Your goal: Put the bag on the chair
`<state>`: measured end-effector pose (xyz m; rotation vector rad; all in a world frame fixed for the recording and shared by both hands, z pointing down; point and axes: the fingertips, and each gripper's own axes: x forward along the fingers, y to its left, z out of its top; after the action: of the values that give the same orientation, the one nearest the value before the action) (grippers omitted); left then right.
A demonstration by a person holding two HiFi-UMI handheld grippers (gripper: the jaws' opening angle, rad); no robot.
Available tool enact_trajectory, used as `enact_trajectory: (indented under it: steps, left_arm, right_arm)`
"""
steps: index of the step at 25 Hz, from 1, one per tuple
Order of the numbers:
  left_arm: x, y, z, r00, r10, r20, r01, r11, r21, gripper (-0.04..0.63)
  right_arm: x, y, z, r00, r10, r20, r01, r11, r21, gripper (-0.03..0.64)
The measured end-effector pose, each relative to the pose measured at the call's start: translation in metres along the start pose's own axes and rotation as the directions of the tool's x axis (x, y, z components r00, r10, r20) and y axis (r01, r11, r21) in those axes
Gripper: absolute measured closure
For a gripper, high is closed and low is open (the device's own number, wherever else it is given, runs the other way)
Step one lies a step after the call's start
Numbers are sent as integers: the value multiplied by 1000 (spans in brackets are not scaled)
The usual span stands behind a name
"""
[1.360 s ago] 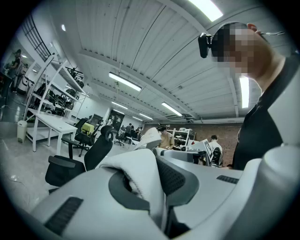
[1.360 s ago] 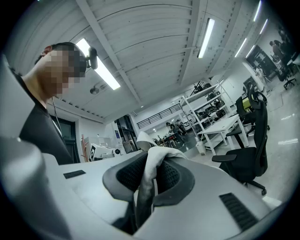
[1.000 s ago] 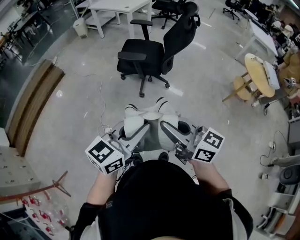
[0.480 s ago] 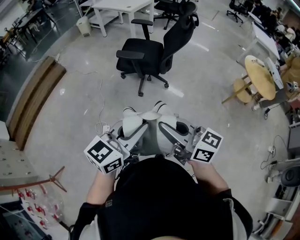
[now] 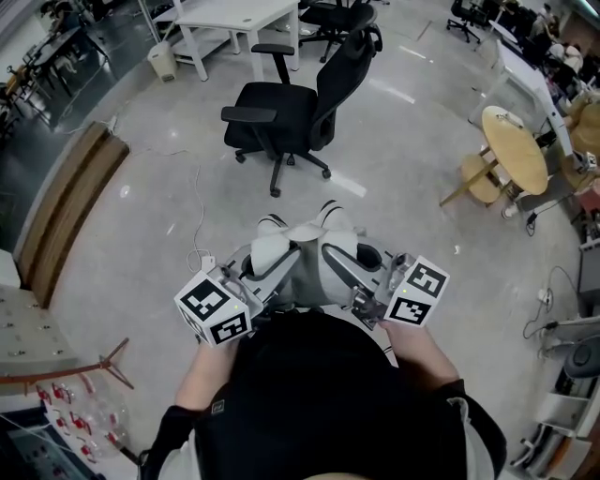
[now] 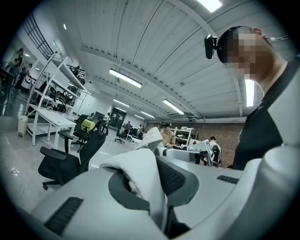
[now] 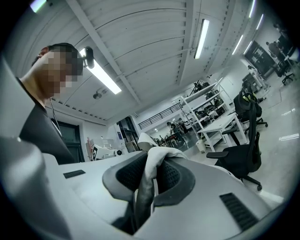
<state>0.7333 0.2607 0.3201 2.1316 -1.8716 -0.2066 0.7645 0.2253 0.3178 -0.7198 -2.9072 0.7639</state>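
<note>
A black office chair (image 5: 279,120) stands on the floor ahead of me, its seat bare. Between me and it hangs a white and grey fabric bag (image 5: 302,251), held up by both grippers. My left gripper (image 5: 266,255) is shut on the bag's white strap (image 6: 140,180). My right gripper (image 5: 339,253) is shut on the other strap (image 7: 149,174). The two grippers point level, side by side. The chair (image 6: 70,158) shows at the left of the left gripper view. In the right gripper view the chair (image 7: 243,153) is at the right.
A white table (image 5: 236,13) stands behind the chair, with a white bin (image 5: 161,58) beside it. A round wooden table (image 5: 514,150) is at the right. A long wooden bench (image 5: 66,211) runs along the left. A white cable (image 5: 200,225) lies on the floor.
Both grippers have carried the bag a little way across the floor, with the same grip. The chair now sits slightly further left in the head view.
</note>
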Motion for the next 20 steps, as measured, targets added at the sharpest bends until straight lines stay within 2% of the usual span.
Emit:
enact_trajectory:
  steps: [5,10,17,20]
  left_arm:
    - [15,14,1,999,-38,-1,38,999,-4,551]
    - [22,52,7,999,-46,19,47,999,-19,551]
    - [9,151,34,999,-29,17,30,999,-31,551]
    - [3,195,49,1000,-28,4,28,1000,-14,551]
  right_arm:
    - [3,-21,7,999,-38,-3,38,999,8,558]
    - [29,-46,10,998,-55,-32,56,998,30,558]
    - [120,-95,24,998,-37,-52,40,997,60,558]
    - [163,-118,32,998,-36,-44,39,996,79,558]
